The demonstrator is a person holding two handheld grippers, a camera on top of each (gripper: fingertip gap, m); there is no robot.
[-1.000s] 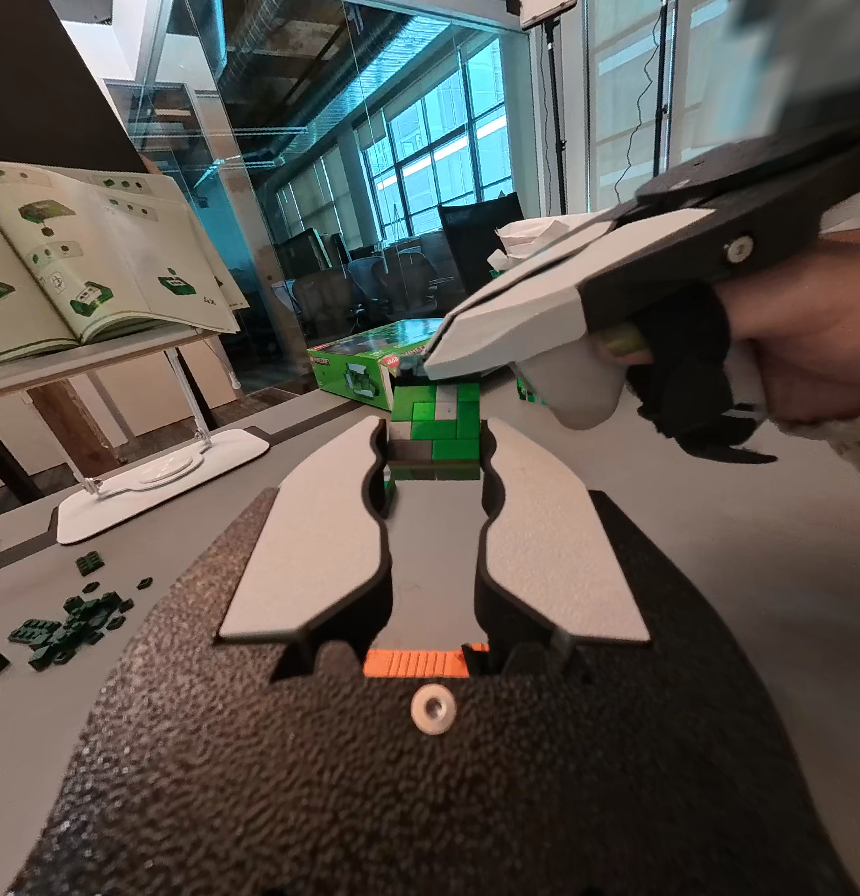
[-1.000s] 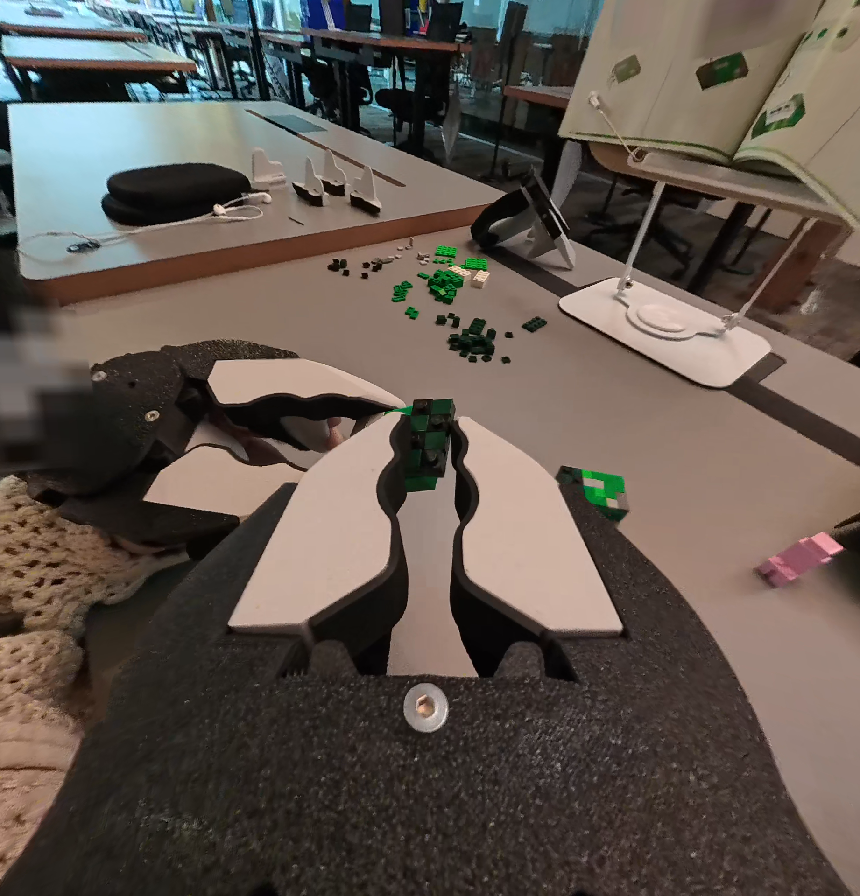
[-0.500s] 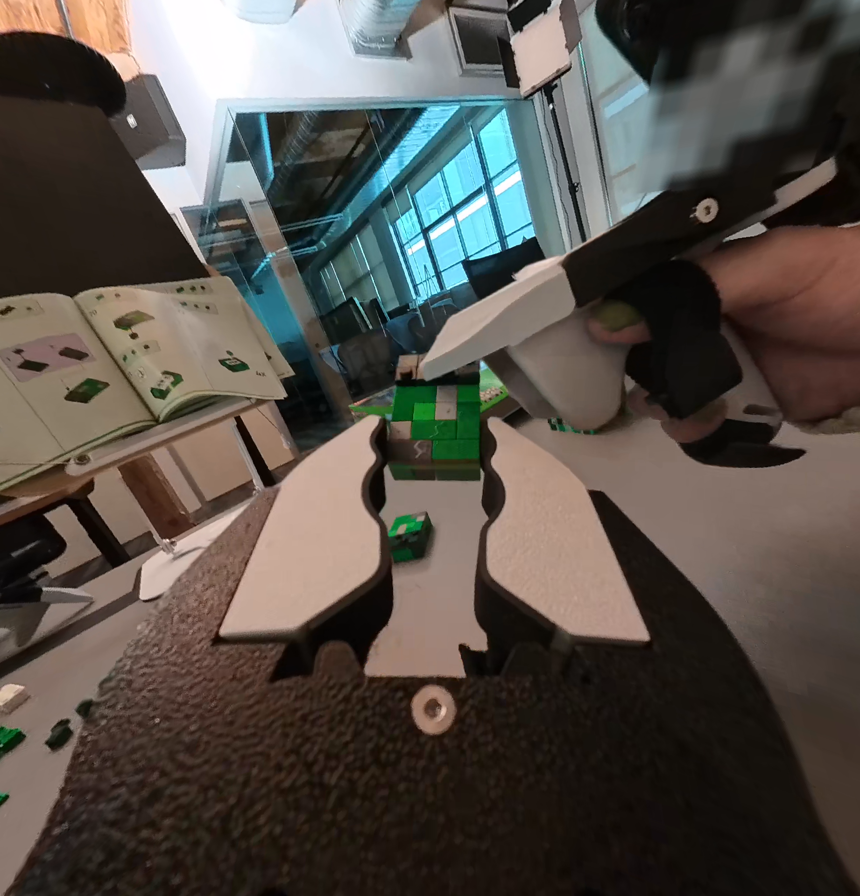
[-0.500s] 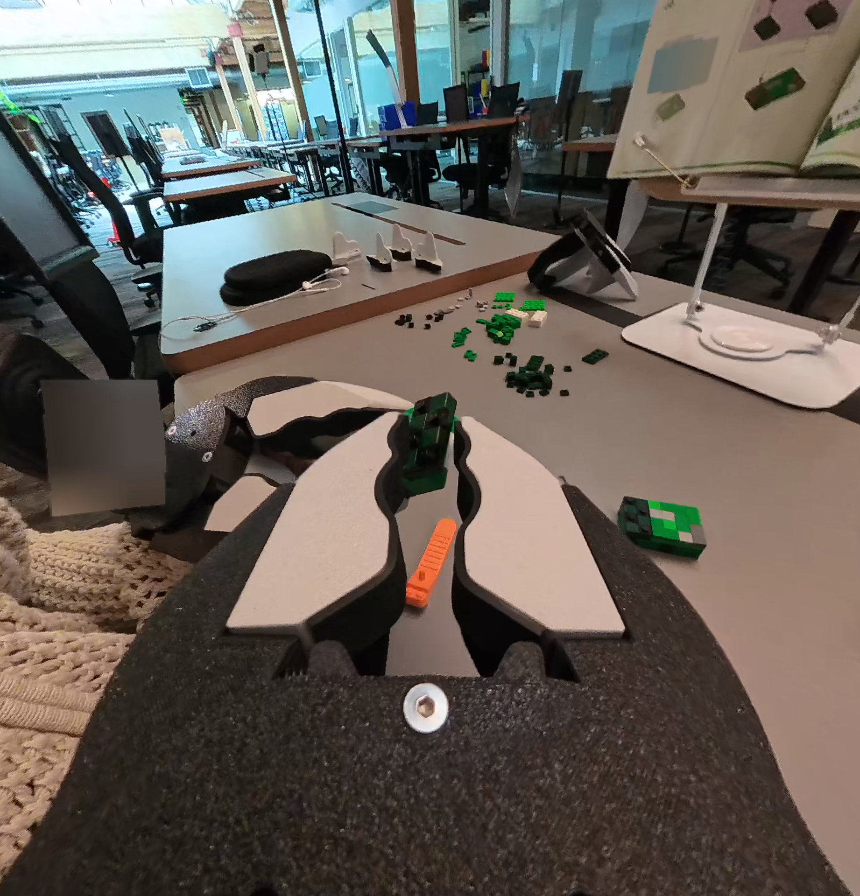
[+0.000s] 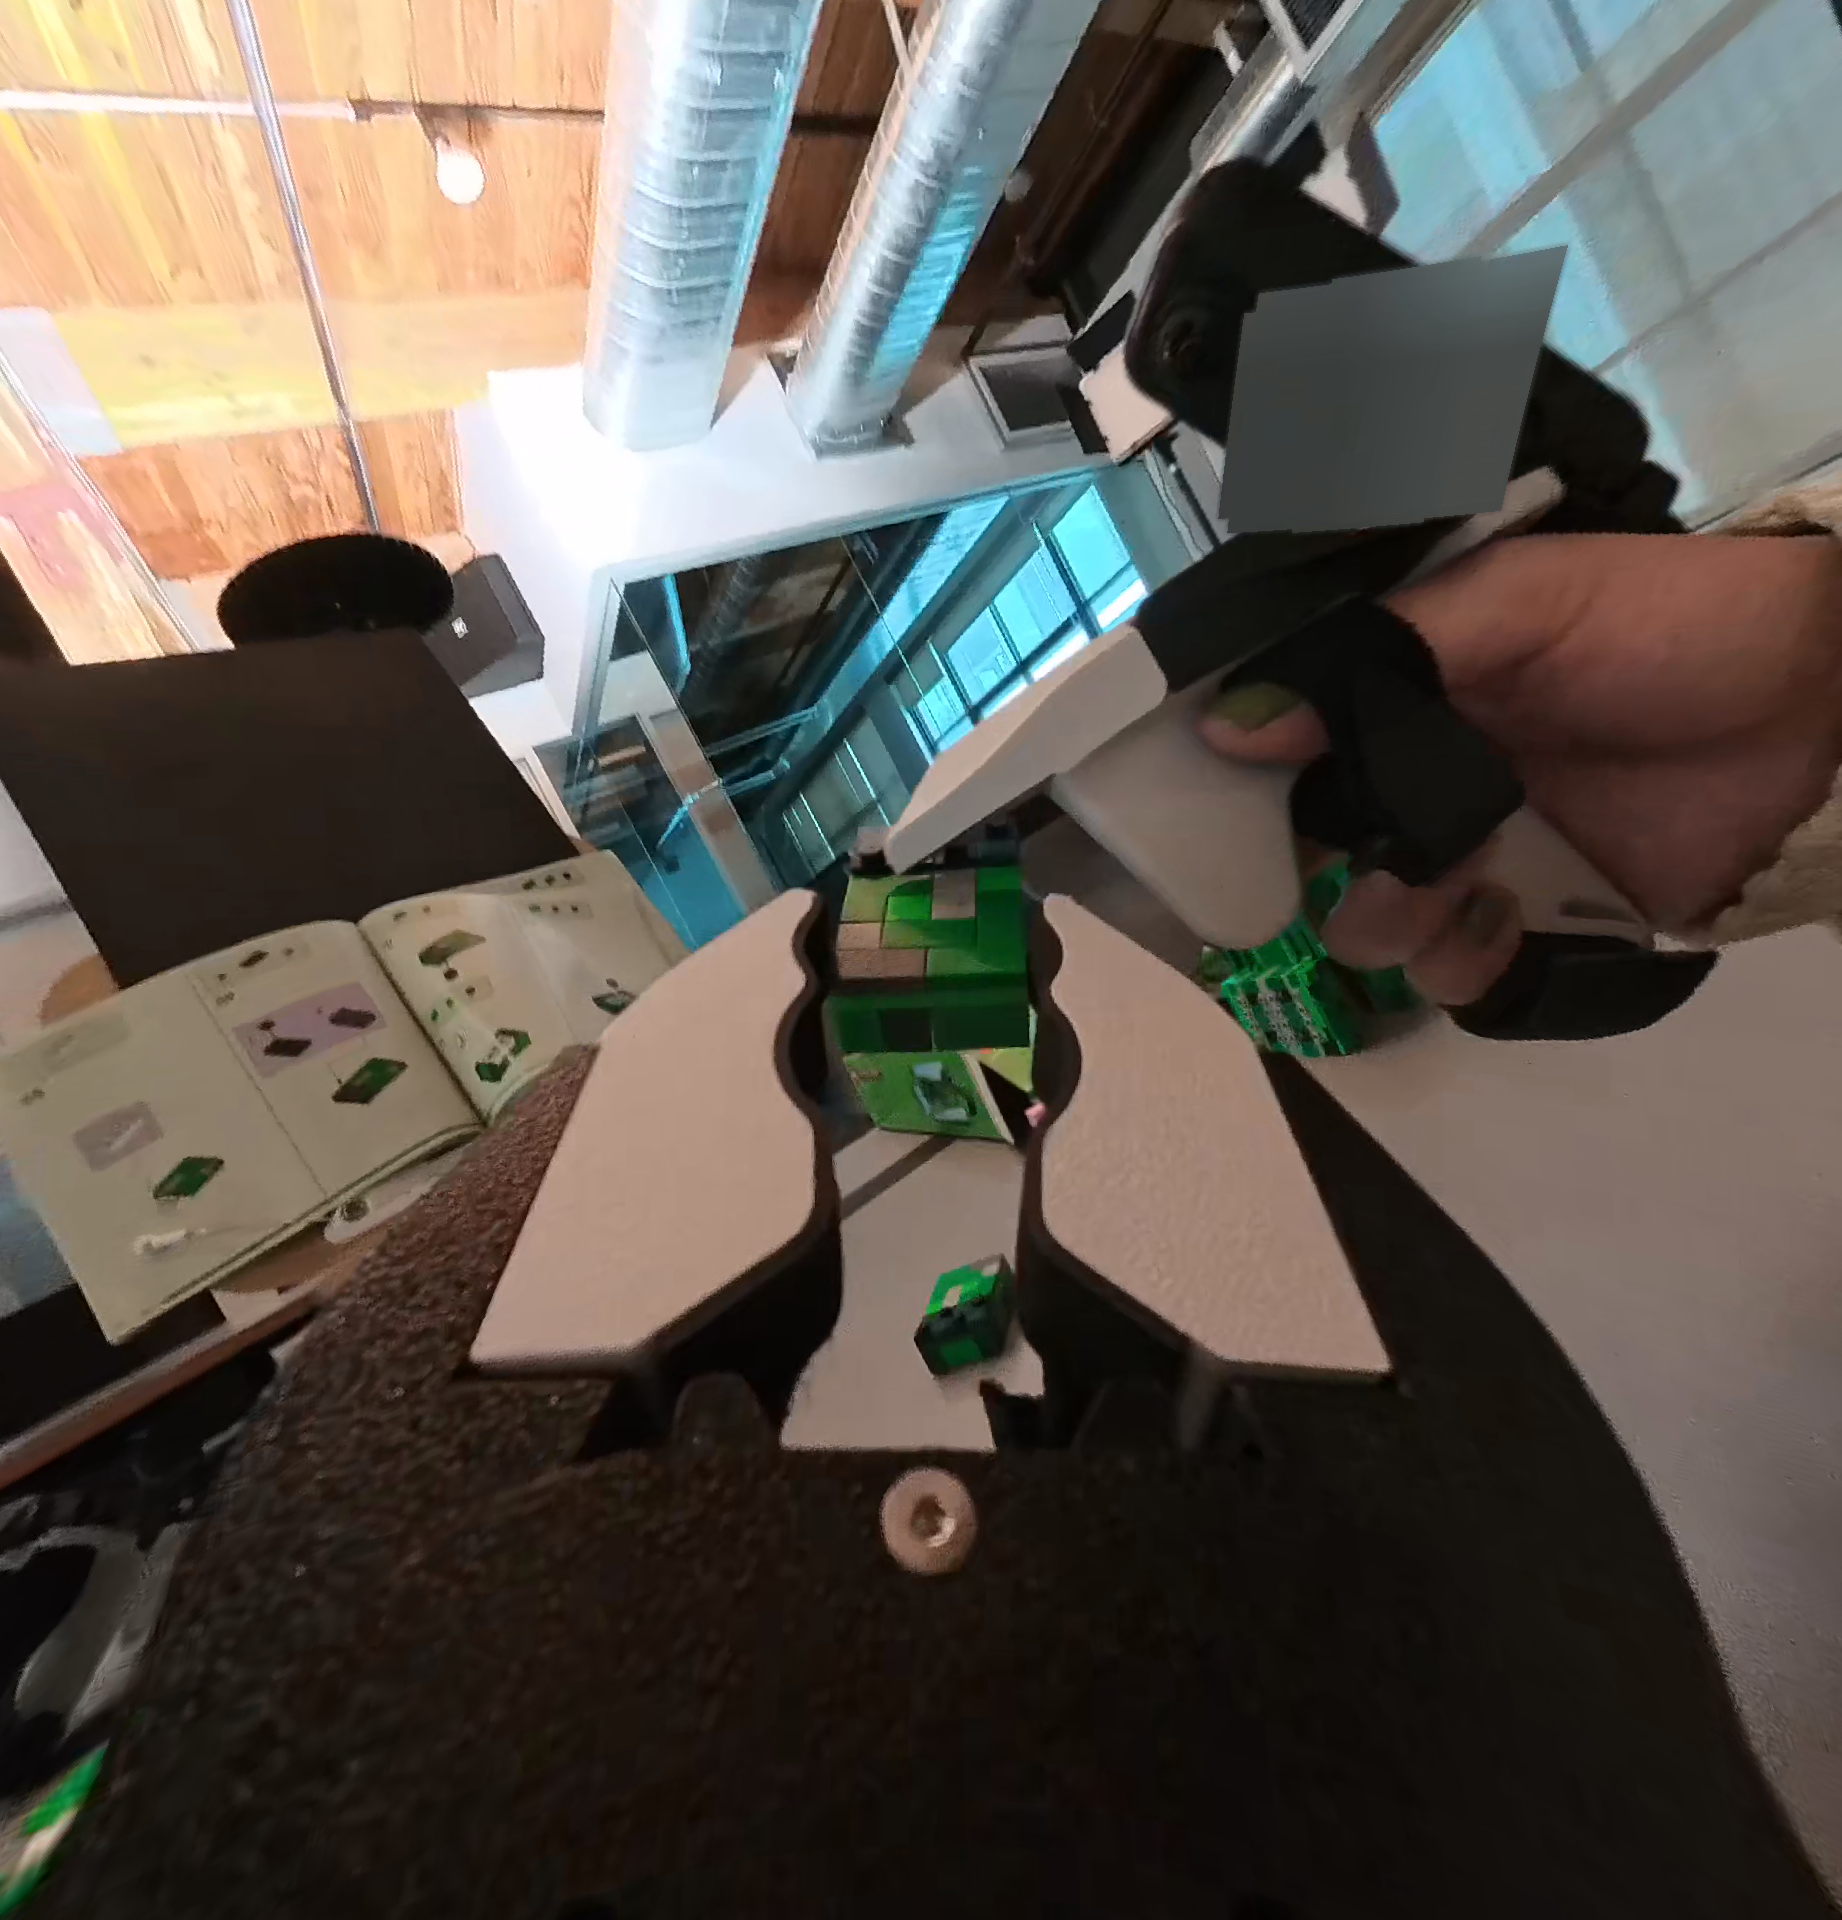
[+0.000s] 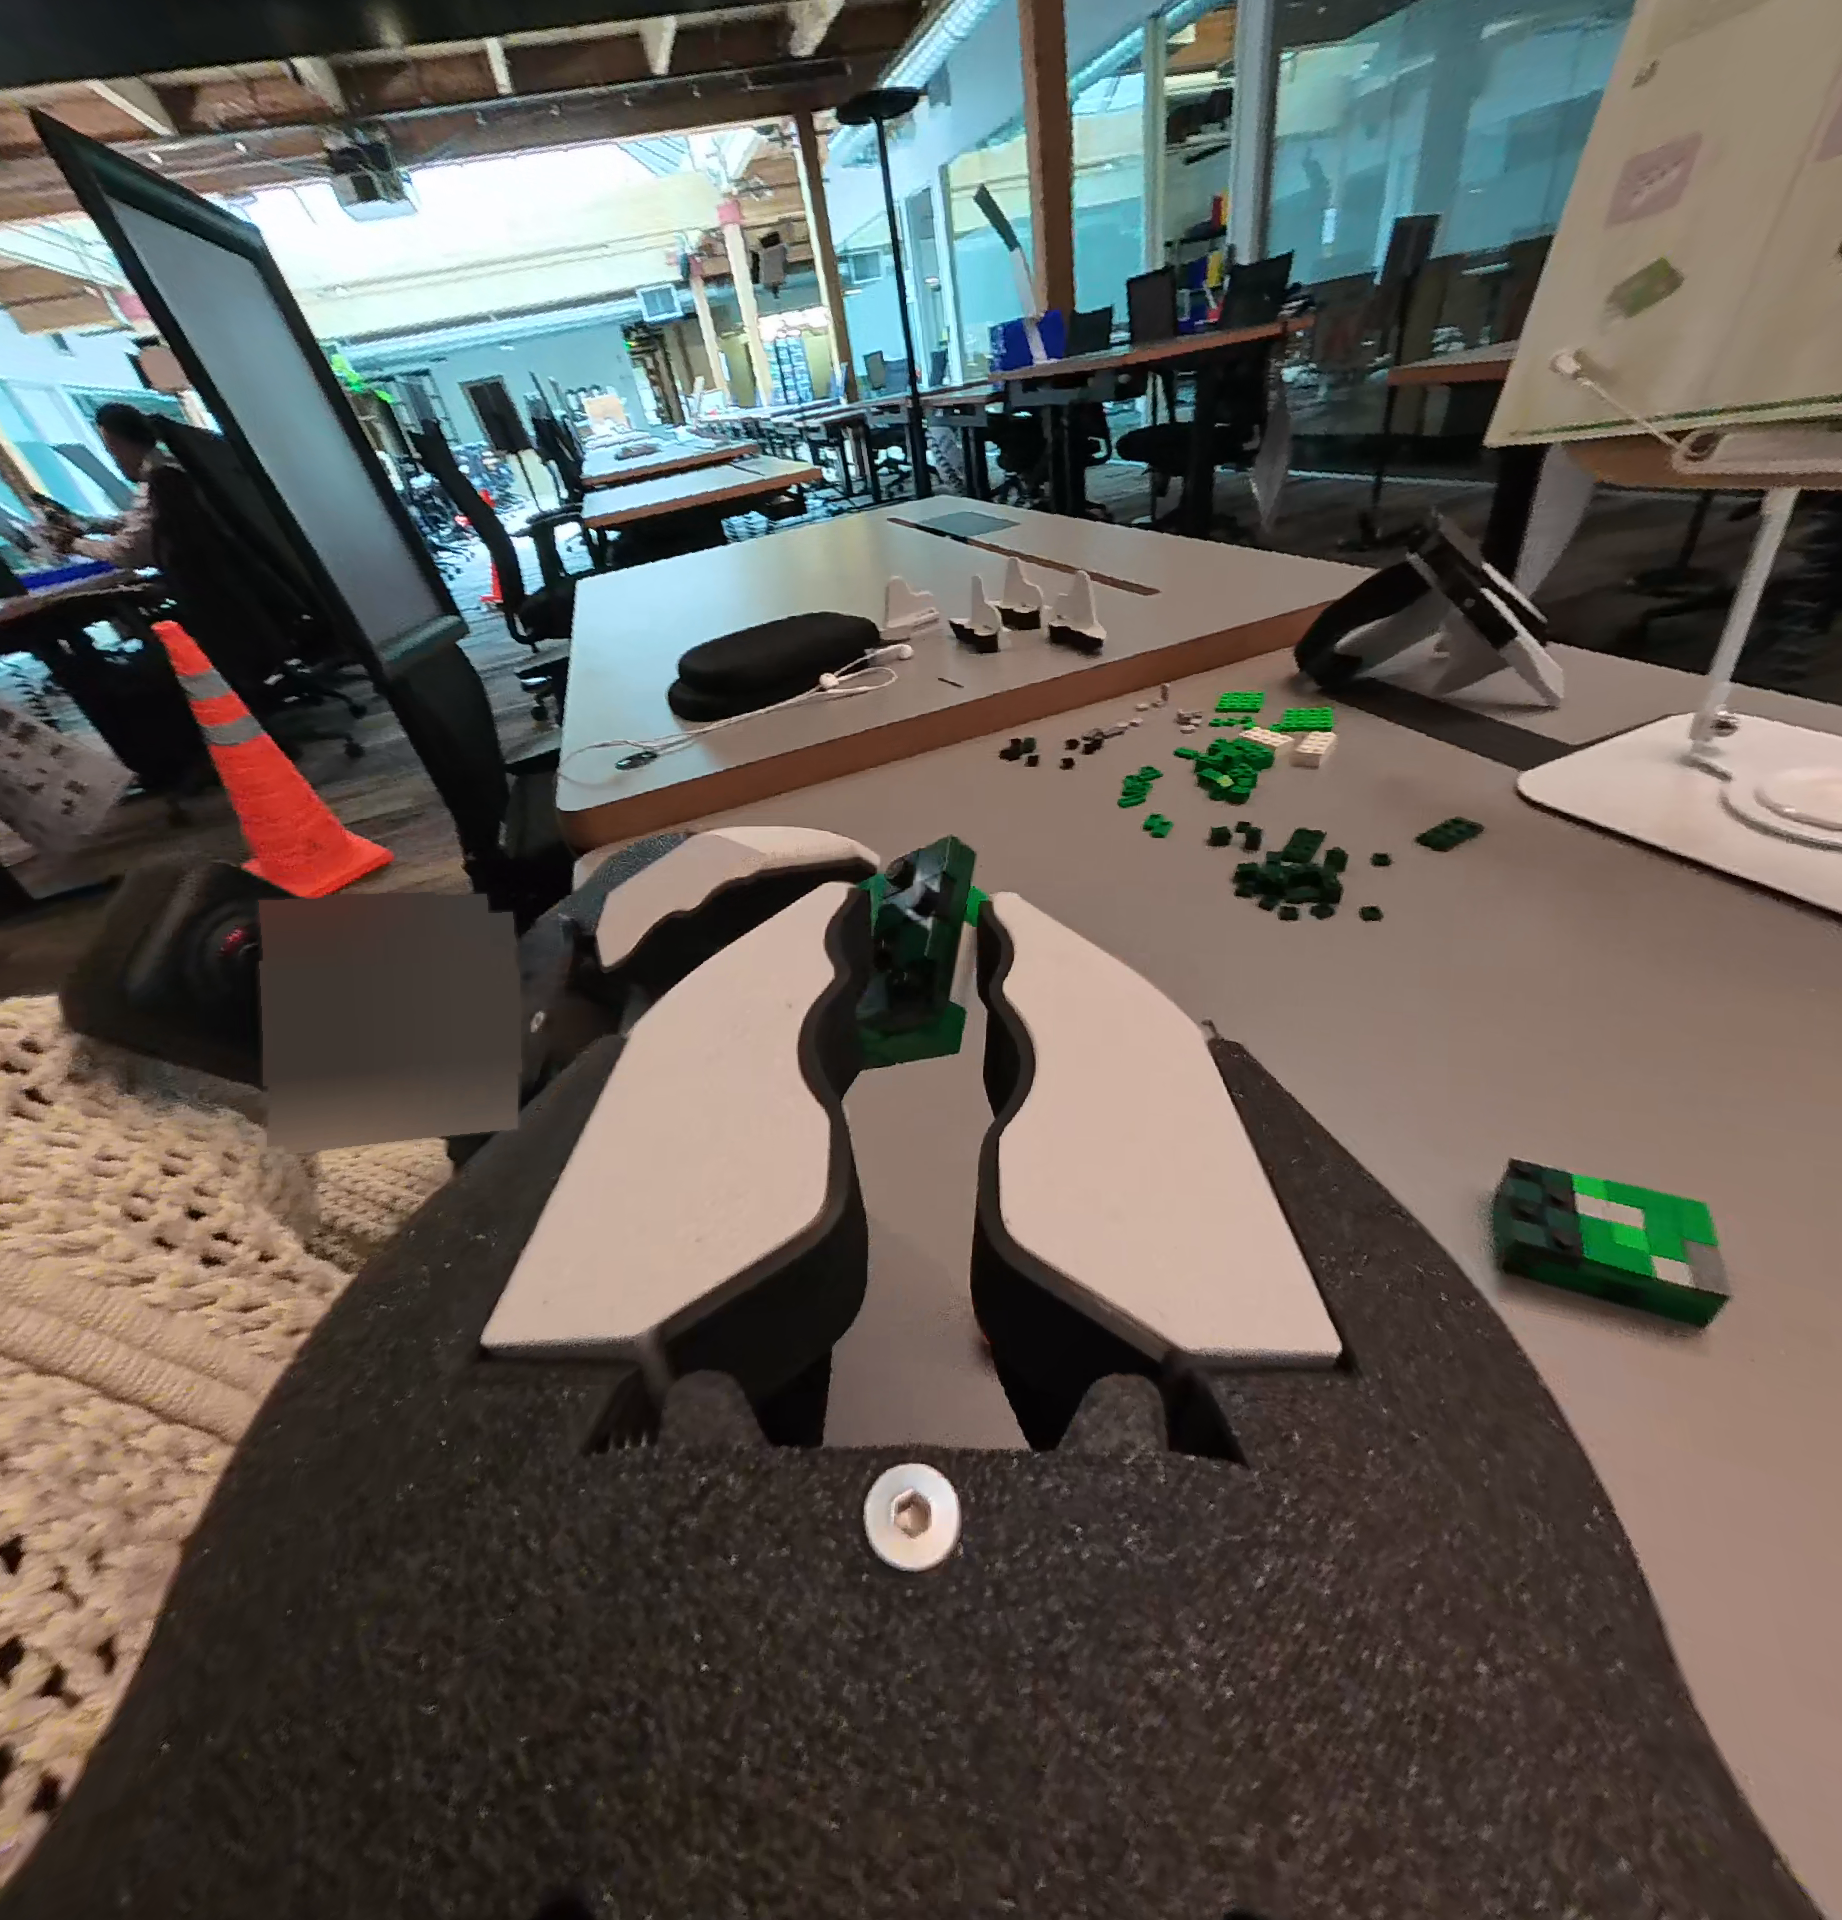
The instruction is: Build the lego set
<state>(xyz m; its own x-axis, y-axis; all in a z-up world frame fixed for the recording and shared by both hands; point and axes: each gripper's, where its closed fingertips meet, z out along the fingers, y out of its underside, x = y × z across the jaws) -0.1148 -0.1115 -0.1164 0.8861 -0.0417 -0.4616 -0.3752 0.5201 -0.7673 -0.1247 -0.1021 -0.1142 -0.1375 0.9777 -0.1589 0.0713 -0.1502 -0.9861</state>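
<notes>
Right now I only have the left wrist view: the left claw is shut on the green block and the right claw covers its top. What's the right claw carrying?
Observer: The right wrist view shows the right claw shut on a small dark green piece.
Operator: Where are the spare bricks?
Observer: The loose brick pile lies on the table, ahead and to the right of that claw, near the white stand base.
</notes>
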